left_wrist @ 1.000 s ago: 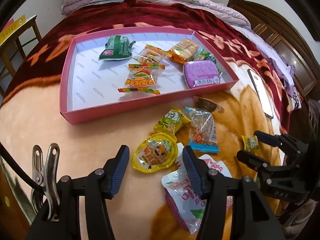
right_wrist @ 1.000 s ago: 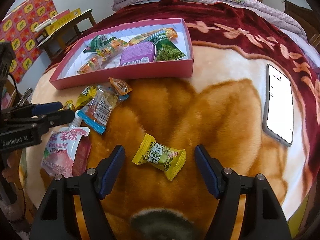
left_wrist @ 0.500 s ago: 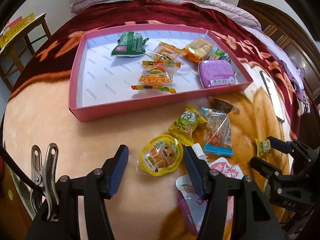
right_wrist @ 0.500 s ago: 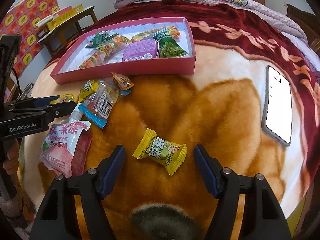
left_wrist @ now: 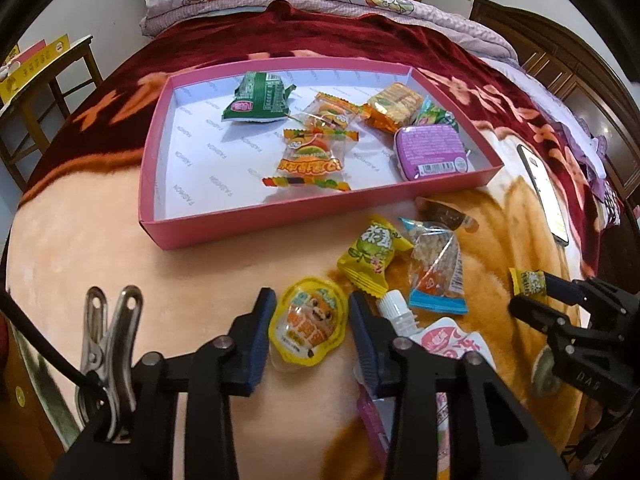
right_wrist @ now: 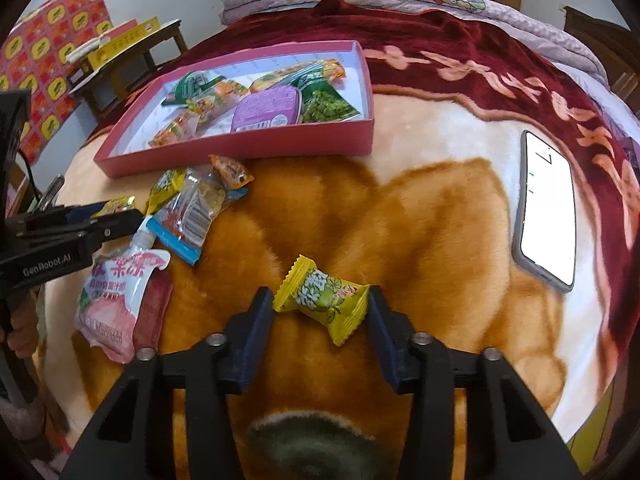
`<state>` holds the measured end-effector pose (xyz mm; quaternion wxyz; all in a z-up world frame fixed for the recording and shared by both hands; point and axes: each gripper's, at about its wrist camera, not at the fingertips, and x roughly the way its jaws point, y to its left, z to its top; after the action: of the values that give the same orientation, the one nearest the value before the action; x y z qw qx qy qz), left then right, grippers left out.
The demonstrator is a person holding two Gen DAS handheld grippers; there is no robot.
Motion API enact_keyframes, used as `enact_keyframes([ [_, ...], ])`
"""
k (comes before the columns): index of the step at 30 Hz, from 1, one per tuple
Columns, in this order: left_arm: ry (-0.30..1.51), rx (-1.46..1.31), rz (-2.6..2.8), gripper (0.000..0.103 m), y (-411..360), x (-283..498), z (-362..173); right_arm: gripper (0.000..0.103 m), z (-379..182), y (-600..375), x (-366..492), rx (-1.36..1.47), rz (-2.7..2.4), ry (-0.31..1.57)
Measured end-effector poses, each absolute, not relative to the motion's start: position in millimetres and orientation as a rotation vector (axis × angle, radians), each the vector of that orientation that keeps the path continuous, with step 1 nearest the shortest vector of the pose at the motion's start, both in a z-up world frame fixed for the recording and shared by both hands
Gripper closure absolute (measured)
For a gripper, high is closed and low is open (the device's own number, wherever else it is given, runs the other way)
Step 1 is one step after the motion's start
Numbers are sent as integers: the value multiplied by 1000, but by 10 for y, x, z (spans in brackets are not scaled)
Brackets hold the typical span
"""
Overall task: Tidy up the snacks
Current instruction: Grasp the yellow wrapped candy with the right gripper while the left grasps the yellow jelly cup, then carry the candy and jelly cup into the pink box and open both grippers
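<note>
1. Nearest in the left wrist view: left gripper (left_wrist: 308,322), jaws just closed in, pads pressing both sides of a round yellow jelly cup (left_wrist: 307,320) lying on the bed's plush blanket (left_wrist: 100,248).
2. Nearest in the right wrist view: right gripper (right_wrist: 320,308), jaws likewise just drawn in, pads touching the two twisted ends of a yellow wrapped candy (right_wrist: 322,298) on the blanket.
3. Just right of the jelly cup: a pink drink pouch (left_wrist: 452,344) with white cap, partly under the left gripper's right finger.
4. A little farther: a second yellow candy (left_wrist: 370,254), a clear bag with blue edge (left_wrist: 436,272) beside it, a small orange-brown packet (left_wrist: 444,214) near the tray wall.
5. Farther still: a pink tray (left_wrist: 320,216) holding a green bag (left_wrist: 258,98), two gummy packs (left_wrist: 314,158), an orange packet (left_wrist: 394,106), a purple tin (left_wrist: 430,152).
6. Far right on the blanket: a phone (right_wrist: 546,208), screen lit, well apart from the snacks.
</note>
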<state>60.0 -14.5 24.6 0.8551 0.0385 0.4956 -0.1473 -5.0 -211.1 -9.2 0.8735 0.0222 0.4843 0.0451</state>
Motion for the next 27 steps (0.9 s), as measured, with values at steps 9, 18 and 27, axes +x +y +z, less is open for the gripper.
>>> enact_keyframes([
  [9,1045,44,-318,66,-107,614,267,67,0,-2139,-21,63,101,976],
  [18,1018,28,-316,66,-82,595,384,69,78,-2096,4,52,113,939],
  [27,971,30,-311,66,-72,630,554,70,220,-2033,114,25,129,892],
])
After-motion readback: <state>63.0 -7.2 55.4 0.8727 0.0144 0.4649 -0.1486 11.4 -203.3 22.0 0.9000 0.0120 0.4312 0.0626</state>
